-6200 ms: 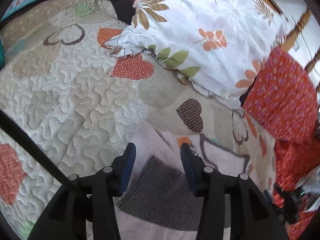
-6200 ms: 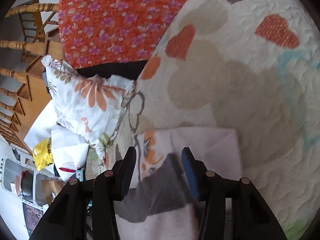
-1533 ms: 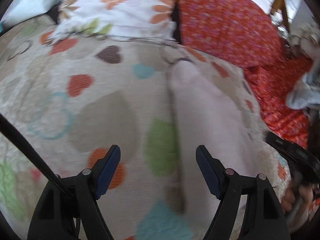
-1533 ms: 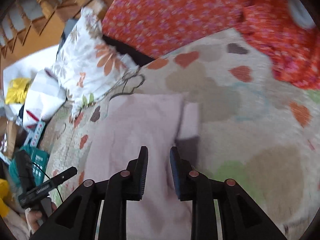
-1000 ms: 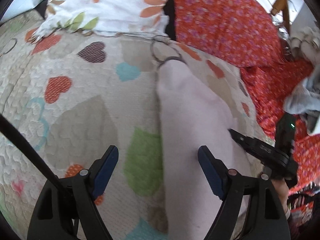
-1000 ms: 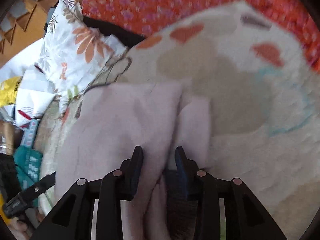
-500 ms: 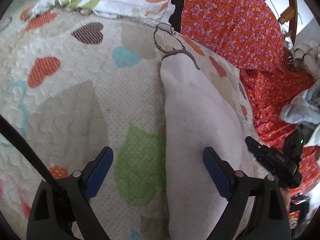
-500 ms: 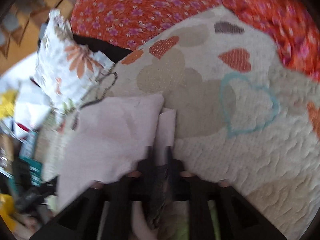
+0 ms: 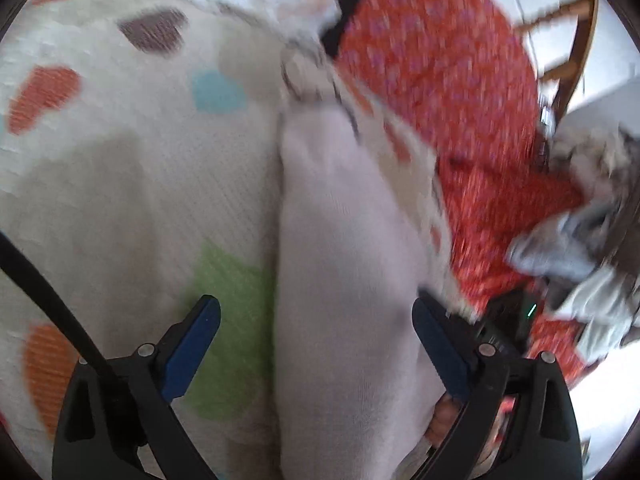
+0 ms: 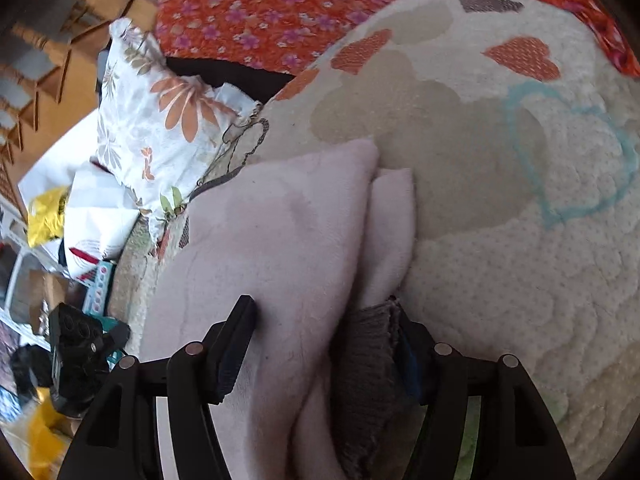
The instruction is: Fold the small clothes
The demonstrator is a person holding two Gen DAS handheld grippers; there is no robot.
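Folded pink garment (image 10: 280, 240) between both grippers' parted jaws.

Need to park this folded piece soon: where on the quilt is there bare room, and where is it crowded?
Bare quilt lies right of the pink garment, out toward the blue heart outline. In the left wrist view, the green patch and blue heart area is also bare. Crowded: floral pillow and red flowered fabric along the far edge, grey clothes beside.

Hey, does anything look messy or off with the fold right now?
Slightly. The pink garment isn't squared: an under-layer sticks out past its right edge, and the grey ribbed hem bunches between the open right tongs.
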